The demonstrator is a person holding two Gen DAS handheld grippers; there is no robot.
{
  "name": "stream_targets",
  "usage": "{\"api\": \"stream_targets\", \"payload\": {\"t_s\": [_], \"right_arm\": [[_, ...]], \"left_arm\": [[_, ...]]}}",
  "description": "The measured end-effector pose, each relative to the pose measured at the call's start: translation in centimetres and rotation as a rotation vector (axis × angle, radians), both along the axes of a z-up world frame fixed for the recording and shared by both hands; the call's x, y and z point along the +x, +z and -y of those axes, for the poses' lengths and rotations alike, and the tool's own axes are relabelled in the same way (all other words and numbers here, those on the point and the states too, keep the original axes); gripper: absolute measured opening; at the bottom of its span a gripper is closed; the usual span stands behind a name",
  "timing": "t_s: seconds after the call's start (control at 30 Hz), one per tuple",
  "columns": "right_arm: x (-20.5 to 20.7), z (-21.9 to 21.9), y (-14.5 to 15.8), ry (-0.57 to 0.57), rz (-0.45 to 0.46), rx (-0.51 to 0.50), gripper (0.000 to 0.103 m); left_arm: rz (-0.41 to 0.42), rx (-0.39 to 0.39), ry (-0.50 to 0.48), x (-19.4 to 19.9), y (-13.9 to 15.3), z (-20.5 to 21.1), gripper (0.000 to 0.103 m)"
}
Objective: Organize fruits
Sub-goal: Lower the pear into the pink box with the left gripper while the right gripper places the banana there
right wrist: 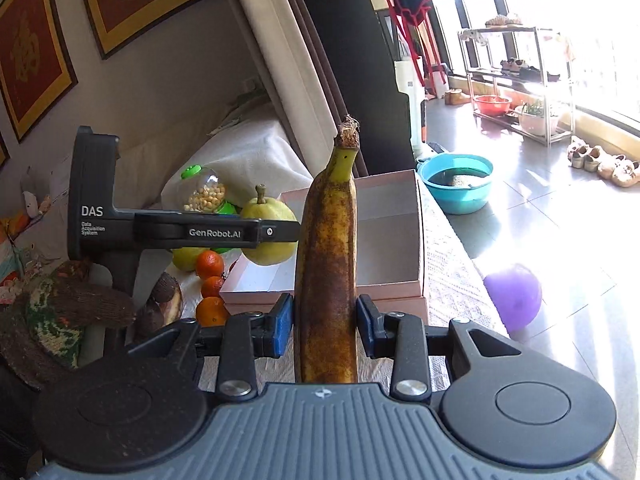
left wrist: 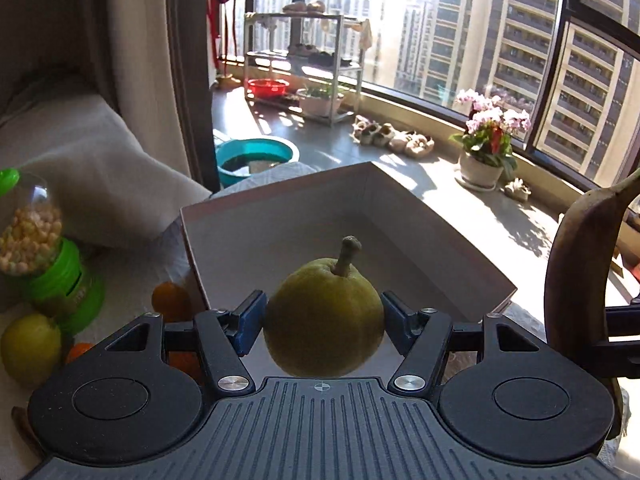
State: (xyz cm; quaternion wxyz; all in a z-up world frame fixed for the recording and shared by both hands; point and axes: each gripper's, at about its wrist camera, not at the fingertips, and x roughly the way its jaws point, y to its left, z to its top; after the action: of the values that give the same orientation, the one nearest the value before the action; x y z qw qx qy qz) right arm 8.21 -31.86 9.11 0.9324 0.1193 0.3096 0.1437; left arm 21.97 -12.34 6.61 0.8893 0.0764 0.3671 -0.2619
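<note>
Fruit rides in both tongs above the table: the left tongs (left wrist: 323, 316) pinch a green pear (left wrist: 324, 320) across its belly, stem up, hovering at the near edge of the open white box (left wrist: 280, 216); the right tongs (right wrist: 325, 330) clamp a brown-spotted banana (right wrist: 328, 280) upright just beside it. Risk lies in the pear's round sides, which could roll out of the pads, and in the soft, overripe banana bruising under pressure. Both hands close together could collide over the box. Inside, the box appears empty. Oranges (right wrist: 210, 264) and another yellow-green fruit (left wrist: 30, 346) wait on the table (right wrist: 452, 276) to its left.
</note>
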Motion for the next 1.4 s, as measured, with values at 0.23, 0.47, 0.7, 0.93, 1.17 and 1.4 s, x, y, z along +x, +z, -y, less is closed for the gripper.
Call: {"api": "stream_targets", "payload": {"t_s": [0.23, 0.47, 0.7, 0.93, 1.17, 1.4], "right_arm": [[4.7, 1.0, 0.5, 0.023, -0.016, 0.076, 0.034], [15.0, -1.6, 1.1, 0.026, -0.050, 0.024, 0.034], [21.7, -5.5, -4.0, 0.082, -0.295, -0.042, 0.040], [19.9, -5.0, -2.7, 0.065, -0.233, -0.078, 0.044], [18.5, -3.1, -3.1, -0.007, -0.228, -0.070, 0.044], [15.3, -3.7, -3.4, 0.008, -0.170, -0.156, 0.046]], "left_arm": [[0.060, 0.010, -0.031, -1.8, -1.1, -1.1, 0.061], [0.147, -0.232, 0.094, -4.5, 2.4, -7.0, 0.061], [0.138, -0.302, 0.211, -8.0, 1.1, -12.0, 0.060], [0.095, -0.330, 0.274, -10.0, -0.9, -14.6, 0.060], [0.145, -0.240, 0.319, -11.0, -1.2, -15.6, 0.060], [0.126, -0.212, 0.369, -10.9, -2.1, -16.3, 0.060]]}}
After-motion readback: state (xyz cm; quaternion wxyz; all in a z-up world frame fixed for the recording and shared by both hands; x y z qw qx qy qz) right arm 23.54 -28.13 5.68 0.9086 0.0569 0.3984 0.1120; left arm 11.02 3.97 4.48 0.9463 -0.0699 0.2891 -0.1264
